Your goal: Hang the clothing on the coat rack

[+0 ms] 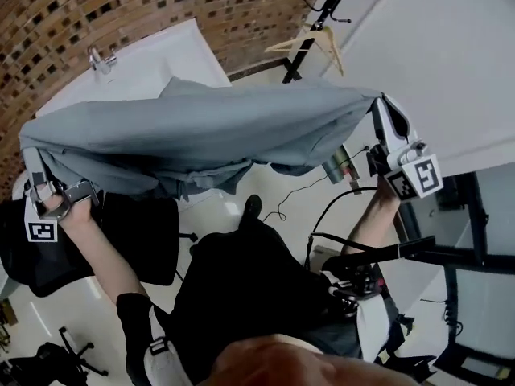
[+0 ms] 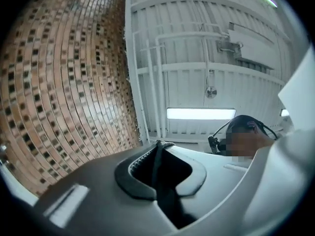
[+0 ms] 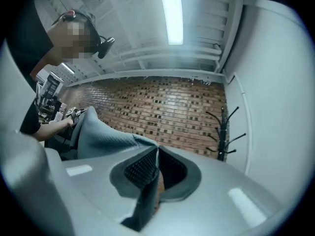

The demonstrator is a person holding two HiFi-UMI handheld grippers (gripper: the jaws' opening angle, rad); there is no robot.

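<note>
1. The grey garment (image 1: 201, 127) hangs stretched across the middle of the head view, held up in the air by its two ends, with its lower edge sagging in folds at the centre.
2. The left gripper (image 1: 36, 175) is at the left edge of the head view, clamped on the garment's left end. In the left gripper view its jaws (image 2: 158, 149) are closed together, with a dark strip of the cloth pinched between them.
3. The right gripper (image 1: 380, 111) is at the right of the head view, holding the garment's right end. In the right gripper view its jaws (image 3: 156, 154) are pressed together on a fold of the cloth, and the rest of the garment (image 3: 101, 136) trails off to the left.
4. The black coat rack (image 1: 335, 0) stands at the top of the head view, above the garment and apart from it. A wooden hanger (image 1: 318, 39) hangs on it.
5. In the right gripper view the coat rack (image 3: 223, 132) stands at the right, against the brick wall (image 3: 162, 107).
6. A white table (image 1: 153, 63) shows at the upper left of the head view, behind the garment.
</note>
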